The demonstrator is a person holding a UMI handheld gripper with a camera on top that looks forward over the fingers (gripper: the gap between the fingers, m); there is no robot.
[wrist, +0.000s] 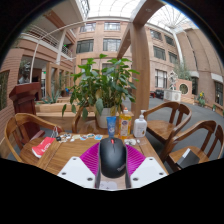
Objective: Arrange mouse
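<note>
A black computer mouse (112, 155) with a scroll wheel sits between my two fingers, its nose pointing away from me. My gripper (112, 162) is shut on it: the pink pads (92, 160) press against both of its sides. The wooden table (70, 150) shows below and around the mouse. I cannot tell whether the mouse rests on the table or hangs just above it.
Just beyond the mouse stand a small blue-capped bottle (111, 126), a yellow bottle (125, 124) and a white pump bottle (140, 125), with a potted plant (103, 85) behind. Wooden chairs (20, 130) (172, 118) flank the table. A red-and-white item (42, 147) lies at the left.
</note>
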